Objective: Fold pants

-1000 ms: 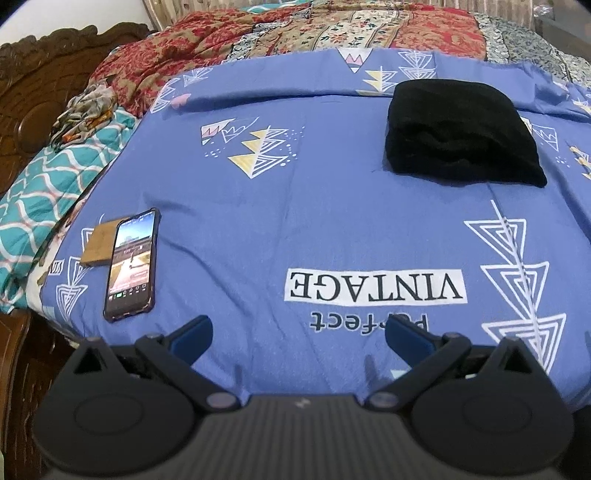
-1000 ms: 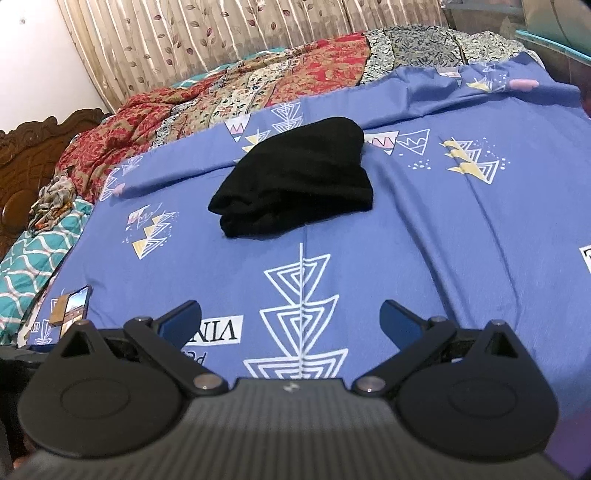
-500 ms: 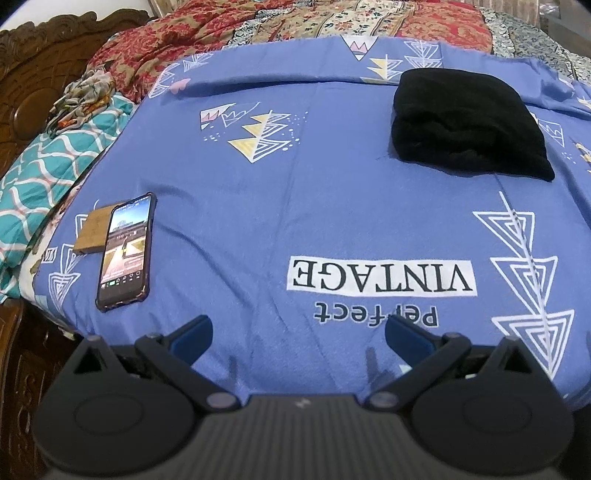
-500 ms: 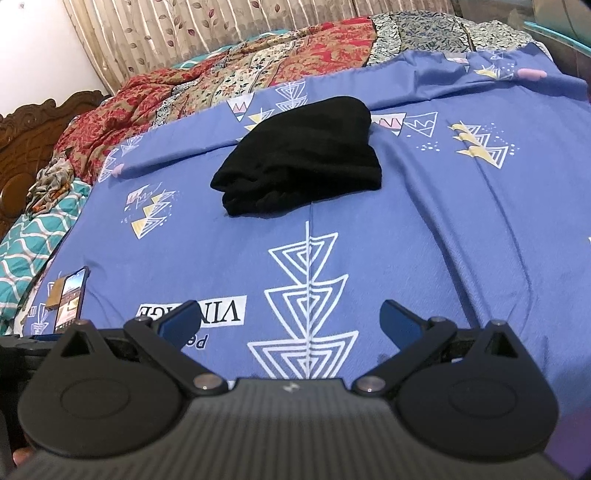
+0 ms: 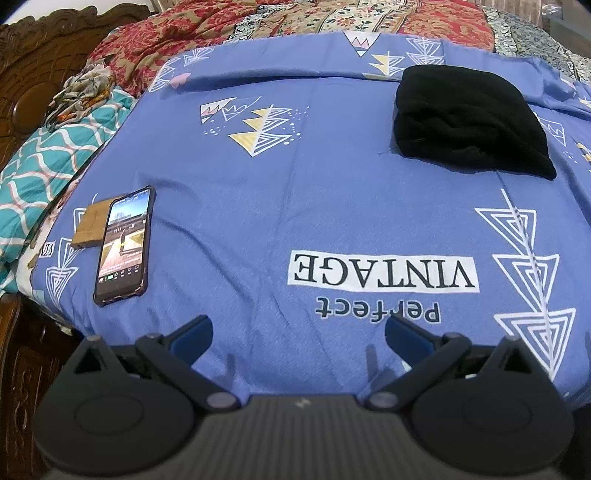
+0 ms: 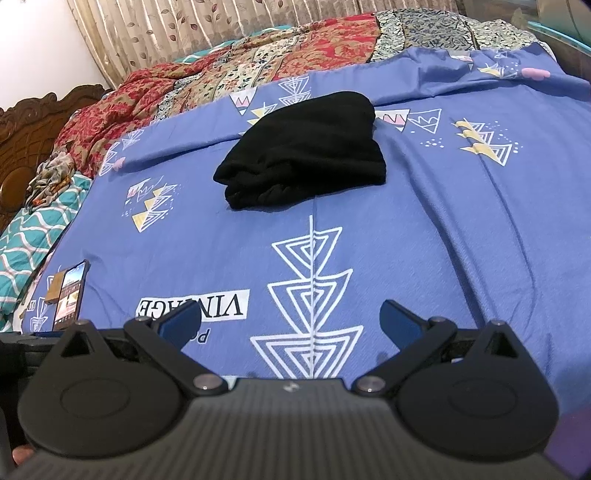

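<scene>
Black pants (image 5: 469, 122) sit folded on the blue bedsheet (image 5: 295, 192); left gripper (image 5: 298, 328) and right gripper (image 6: 291, 314) hover wide open, empty, well short of the pants.

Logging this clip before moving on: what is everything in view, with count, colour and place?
pants: 1, black, folded, far middle of sheet
sheet: 1, blue, printed, covers bed
phone: 1, dark, screen lit, sheet's left edge
card: 1, brown, beside phone, partly under it
quilt: 1, red patterned, beyond sheet
teal bedding: 1, left side
headboard: 1, carved wood, far left
curtain: 1, beige, behind bed
left gripper: 1, open, near edge
right gripper: 1, open, near edge
</scene>
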Motion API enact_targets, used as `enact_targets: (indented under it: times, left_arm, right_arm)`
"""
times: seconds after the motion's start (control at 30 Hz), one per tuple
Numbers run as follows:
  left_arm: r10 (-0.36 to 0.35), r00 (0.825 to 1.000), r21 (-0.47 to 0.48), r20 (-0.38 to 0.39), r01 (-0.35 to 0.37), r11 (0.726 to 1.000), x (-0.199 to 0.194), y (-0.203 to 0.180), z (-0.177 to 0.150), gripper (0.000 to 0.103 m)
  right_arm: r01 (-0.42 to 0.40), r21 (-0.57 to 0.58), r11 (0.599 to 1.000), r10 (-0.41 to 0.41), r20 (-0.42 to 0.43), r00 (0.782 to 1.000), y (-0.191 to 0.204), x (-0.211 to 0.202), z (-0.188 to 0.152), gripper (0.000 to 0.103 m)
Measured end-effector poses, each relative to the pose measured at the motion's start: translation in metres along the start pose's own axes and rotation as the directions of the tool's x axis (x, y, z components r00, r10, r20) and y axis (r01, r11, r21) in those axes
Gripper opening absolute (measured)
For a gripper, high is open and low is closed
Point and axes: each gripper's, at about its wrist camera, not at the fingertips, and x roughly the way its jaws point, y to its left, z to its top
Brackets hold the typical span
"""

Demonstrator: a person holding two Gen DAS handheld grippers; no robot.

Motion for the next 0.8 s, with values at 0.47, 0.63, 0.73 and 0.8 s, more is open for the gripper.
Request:
enact_targets:
  times: [0.47,0.63,0.73,0.8]
  left_arm:
    - [0.003,1.0,-0.001,0.002,-0.003,1.0,-0.0002,-0.0006,-0.002,0.103]
    - [0.002,1.0,0.002,0.001,-0.002,1.0,-0.0007,-0.0006,-0.0022,0.103]
    - [0.002,1.0,0.002,0.001,-0.002,1.0,-0.0008,-0.0006,-0.0023,0.103]
    - [0.003,1.0,0.002,0.001,-0.003,1.0,-0.0007,-0.0007,-0.0022,0.103]
  right_arm:
    - [0.001,0.004,1.0,-0.001,-0.001,1.0,0.0015,0.0008,-0.0021,0.103]
    - [0.001,0.004,1.0,-0.001,-0.002,1.0,0.0013,0.001,-0.0027,0.103]
    - [0.001,0.005,1.0,-0.001,-0.002,1.0,0.0014,0.001,-0.0027,0.103]
    - [0.001,0.005,1.0,-0.001,-0.003,1.0,0.0016,0.0011,-0.0029,0.103]
